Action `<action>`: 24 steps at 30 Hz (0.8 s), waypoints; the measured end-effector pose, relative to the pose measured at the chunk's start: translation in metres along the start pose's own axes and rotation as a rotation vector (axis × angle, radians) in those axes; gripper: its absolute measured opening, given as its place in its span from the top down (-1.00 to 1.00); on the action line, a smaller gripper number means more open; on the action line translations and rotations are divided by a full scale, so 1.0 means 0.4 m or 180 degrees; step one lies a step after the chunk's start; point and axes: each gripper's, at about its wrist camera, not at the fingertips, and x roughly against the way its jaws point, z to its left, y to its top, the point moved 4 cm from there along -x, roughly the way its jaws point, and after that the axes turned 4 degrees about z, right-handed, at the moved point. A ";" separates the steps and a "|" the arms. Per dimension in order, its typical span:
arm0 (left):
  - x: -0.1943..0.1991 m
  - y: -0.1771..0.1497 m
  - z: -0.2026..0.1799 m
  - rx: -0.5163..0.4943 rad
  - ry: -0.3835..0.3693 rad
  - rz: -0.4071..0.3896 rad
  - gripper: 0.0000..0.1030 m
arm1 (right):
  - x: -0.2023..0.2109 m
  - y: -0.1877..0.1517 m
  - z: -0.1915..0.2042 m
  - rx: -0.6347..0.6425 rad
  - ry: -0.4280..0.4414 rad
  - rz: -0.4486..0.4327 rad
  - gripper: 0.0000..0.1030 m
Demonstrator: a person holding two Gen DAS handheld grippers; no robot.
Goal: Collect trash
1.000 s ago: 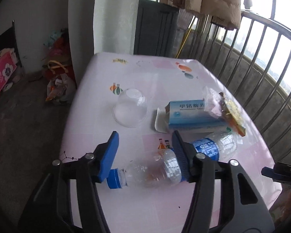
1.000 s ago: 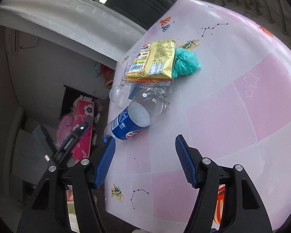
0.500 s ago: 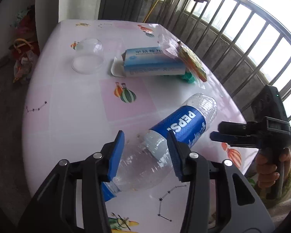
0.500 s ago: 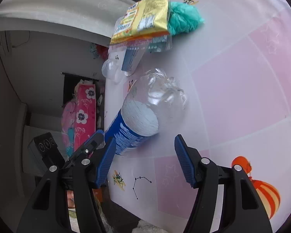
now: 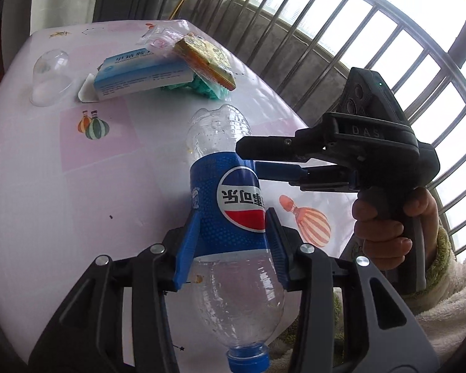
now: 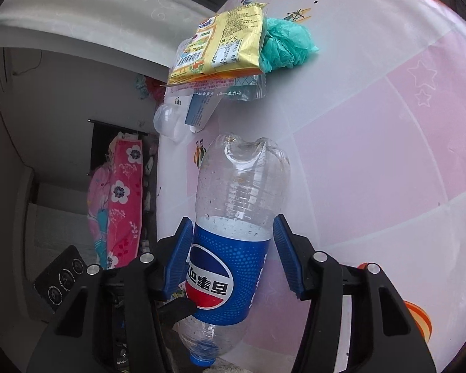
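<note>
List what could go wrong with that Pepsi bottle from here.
The left hand-held gripper clamps the Pepsi bottle on its thin, already dented wall, so it may buckle and slip out. The right hand-held gripper straddles the same bottle with its jaws apart; closing there might knock the left fingers and twist the bottle free.

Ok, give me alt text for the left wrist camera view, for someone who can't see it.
The left gripper clamps an empty Pepsi bottle by its blue label, cap toward the camera, above a pink-and-white table. The right gripper, held in a hand, reaches the bottle from the right. Farther back lie a blue box, a yellow snack packet and a clear dome lid.
</note>
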 end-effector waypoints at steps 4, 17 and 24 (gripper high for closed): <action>-0.005 -0.011 -0.008 0.0055 -0.0168 -0.0006 0.23 | -0.008 -0.005 -0.013 -0.0034 0.0033 0.0069 -0.04; 0.005 -0.017 -0.028 0.0207 -0.0502 -0.0211 0.23 | -0.016 0.016 0.028 0.0443 -0.0238 0.0032 0.03; -0.066 0.010 -0.096 0.0079 -0.0630 -0.0117 0.23 | 0.067 0.016 -0.029 0.0533 -0.0529 -0.0055 -0.01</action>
